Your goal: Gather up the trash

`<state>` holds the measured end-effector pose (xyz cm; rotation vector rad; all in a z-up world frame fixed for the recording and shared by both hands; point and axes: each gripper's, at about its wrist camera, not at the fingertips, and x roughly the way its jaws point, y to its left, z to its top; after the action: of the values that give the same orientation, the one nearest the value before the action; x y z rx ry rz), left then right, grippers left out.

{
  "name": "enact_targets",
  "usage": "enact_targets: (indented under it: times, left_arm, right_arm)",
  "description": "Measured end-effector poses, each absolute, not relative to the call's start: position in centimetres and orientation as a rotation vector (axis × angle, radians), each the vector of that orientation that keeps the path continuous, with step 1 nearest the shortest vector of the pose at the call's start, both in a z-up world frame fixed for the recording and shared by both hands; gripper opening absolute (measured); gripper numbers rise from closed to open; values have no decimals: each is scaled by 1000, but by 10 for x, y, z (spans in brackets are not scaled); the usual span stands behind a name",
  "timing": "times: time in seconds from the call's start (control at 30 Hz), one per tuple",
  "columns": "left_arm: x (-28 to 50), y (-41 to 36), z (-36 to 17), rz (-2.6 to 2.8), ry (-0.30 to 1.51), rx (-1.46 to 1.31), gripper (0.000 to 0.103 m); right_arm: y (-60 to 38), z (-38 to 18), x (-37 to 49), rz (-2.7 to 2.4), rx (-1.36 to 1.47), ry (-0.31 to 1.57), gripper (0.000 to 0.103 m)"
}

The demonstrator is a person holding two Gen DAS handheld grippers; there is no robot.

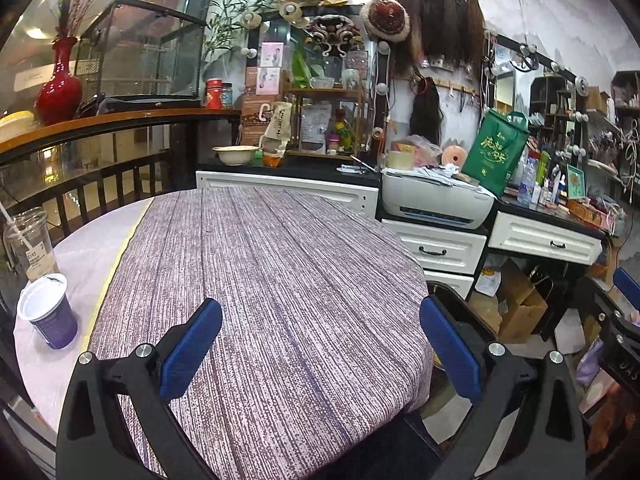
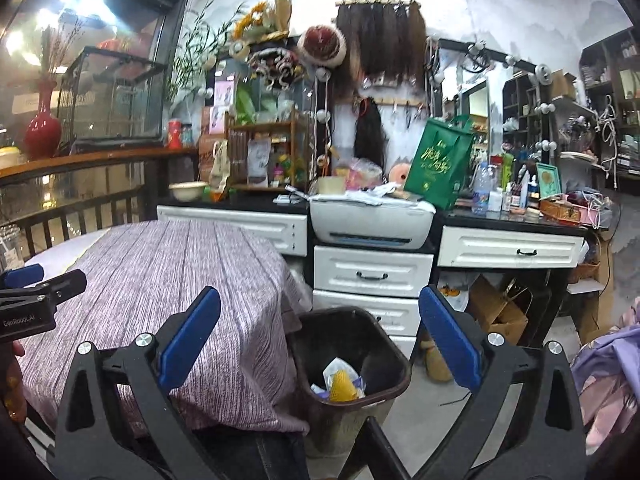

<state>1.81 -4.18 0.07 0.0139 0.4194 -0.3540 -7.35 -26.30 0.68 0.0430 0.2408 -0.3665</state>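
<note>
Two cups (image 1: 48, 312) left at bench (image 1: 280, 280) edge, both hand-held grippers wide open, empty.
Could tip if left hand-held gripper (image 1: 320, 344) nudges rather than grips; bin (image 2: 352, 360) under right hand-held gripper (image 2: 320, 344).

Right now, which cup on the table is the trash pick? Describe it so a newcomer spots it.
Find the round table with the striped purple cloth, then its bare left edge. Two cups stand there: take the nearer, short blue cup with a white rim, not the tall clear cup with a straw behind it.
</note>
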Motion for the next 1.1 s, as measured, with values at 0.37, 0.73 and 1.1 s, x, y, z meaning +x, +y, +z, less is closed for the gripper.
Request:
enact_targets:
  times: [0.37, 0.73, 1.1]
  left_arm:
    - [14, -42, 0, -354, 406, 19, 98]
    - [12, -43, 0, -362, 401, 24, 98]
    - [12, -43, 1, -366, 403, 25, 98]
  right_arm:
    - [-266, 6, -76, -352, 34, 232, 98]
    - [-270, 5, -78, -347, 46, 239, 98]
    - [-271, 4, -77, -347, 45, 244, 98]
